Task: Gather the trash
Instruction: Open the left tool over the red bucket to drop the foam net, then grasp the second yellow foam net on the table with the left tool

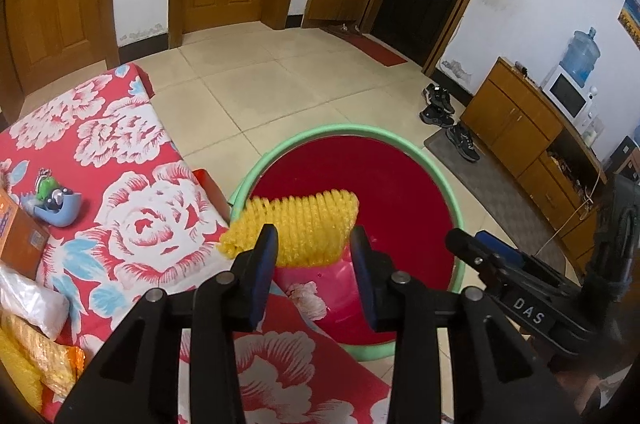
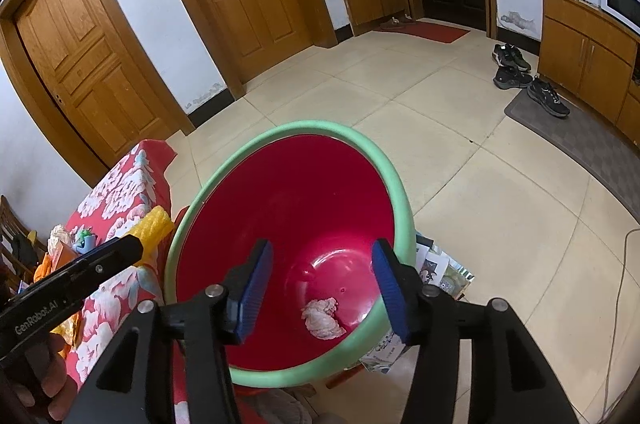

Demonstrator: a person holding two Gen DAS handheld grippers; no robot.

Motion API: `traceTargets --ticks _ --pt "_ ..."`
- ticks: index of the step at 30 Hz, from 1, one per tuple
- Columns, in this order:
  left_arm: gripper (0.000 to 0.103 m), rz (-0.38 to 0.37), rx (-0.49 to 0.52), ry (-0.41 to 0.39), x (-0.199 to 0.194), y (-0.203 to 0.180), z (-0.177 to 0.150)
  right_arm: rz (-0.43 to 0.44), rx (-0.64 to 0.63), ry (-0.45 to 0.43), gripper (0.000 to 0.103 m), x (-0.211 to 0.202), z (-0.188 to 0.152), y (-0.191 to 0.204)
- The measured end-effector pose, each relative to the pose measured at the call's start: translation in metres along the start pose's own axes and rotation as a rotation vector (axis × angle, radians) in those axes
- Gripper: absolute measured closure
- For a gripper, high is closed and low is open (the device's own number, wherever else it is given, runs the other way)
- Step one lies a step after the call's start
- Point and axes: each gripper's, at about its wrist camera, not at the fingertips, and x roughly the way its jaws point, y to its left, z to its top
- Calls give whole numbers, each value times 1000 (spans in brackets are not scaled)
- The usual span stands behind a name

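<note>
A red bin with a green rim stands on the floor beside the floral table; it also shows in the right wrist view. My left gripper is shut on a yellow foam net and holds it over the bin's near edge; the net also shows in the right wrist view. My right gripper is open and empty, right above the bin's mouth. A crumpled white tissue lies at the bin's bottom. The right gripper's fingers show in the left wrist view.
The table with a red floral cloth carries a blue toy dish, an orange box, a clear plastic bag and yellow wrappers. Papers lie on the floor behind the bin. Shoes sit by the wooden cabinet.
</note>
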Motion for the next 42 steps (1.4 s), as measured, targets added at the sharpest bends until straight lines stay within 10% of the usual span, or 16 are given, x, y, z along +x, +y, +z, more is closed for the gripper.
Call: traceTargets --ticks 17,42 --pt "61 14 -38 -63 -33 9 3 18 -1 -33 37 -17 2 11" --pt "61 266 -348 -103 -120 126 -60 135 -94 5 29 -35 -24 64"
